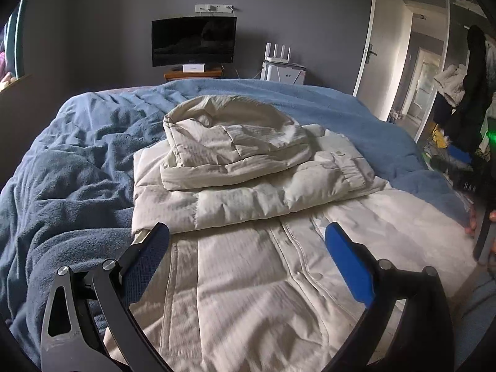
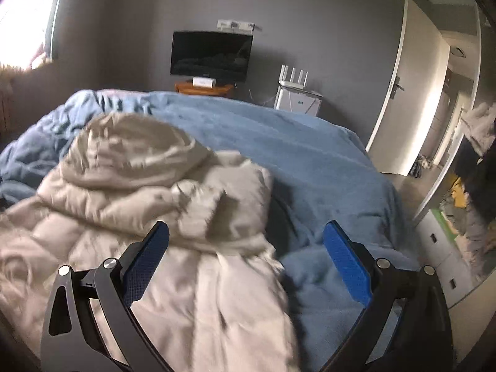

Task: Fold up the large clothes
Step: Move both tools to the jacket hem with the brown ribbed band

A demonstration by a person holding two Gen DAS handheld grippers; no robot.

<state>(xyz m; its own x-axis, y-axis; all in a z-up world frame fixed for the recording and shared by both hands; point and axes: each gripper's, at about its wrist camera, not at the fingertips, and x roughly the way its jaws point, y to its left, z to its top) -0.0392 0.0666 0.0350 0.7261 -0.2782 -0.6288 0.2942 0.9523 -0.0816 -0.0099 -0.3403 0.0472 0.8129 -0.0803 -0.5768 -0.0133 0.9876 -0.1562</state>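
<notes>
1. Left wrist view: we held the left gripper point(image 1: 247, 235) with its blue-padded fingers point(image 1: 348, 263) spread wide and nothing between them, above the cream puffer jacket point(image 1: 248, 279).
2. We saw the jacket lying on the blue blanket point(image 1: 77, 170), its lower body spread flat beneath our gripper, with the zipper placket running toward 12 o'clock.
3. At 12 o'clock from the gripper, the jacket's upper part was folded down over the body, with the hood point(image 1: 229, 114) resting on top of the stack and a cuffed sleeve point(image 1: 347, 167) lying across toward 2 o'clock.
4. Right wrist view: our right gripper point(image 2: 246, 235) also stood with its fingers apart, clamped on nothing, over the right edge of the jacket point(image 2: 201, 294) where it met the blanket point(image 2: 310, 161).
5. In that view the hood point(image 2: 130, 148) sat at 10 o'clock from the gripper; motion blur smeared the fabric, so we could not tell the finer folds.
6. Beyond the bed, at 12 o'clock, a dark monitor point(image 1: 193, 42) stood against the grey wall, a white router point(image 1: 277, 54) at 1 o'clock, and an open door point(image 1: 384, 46) at 2 o'clock.
</notes>
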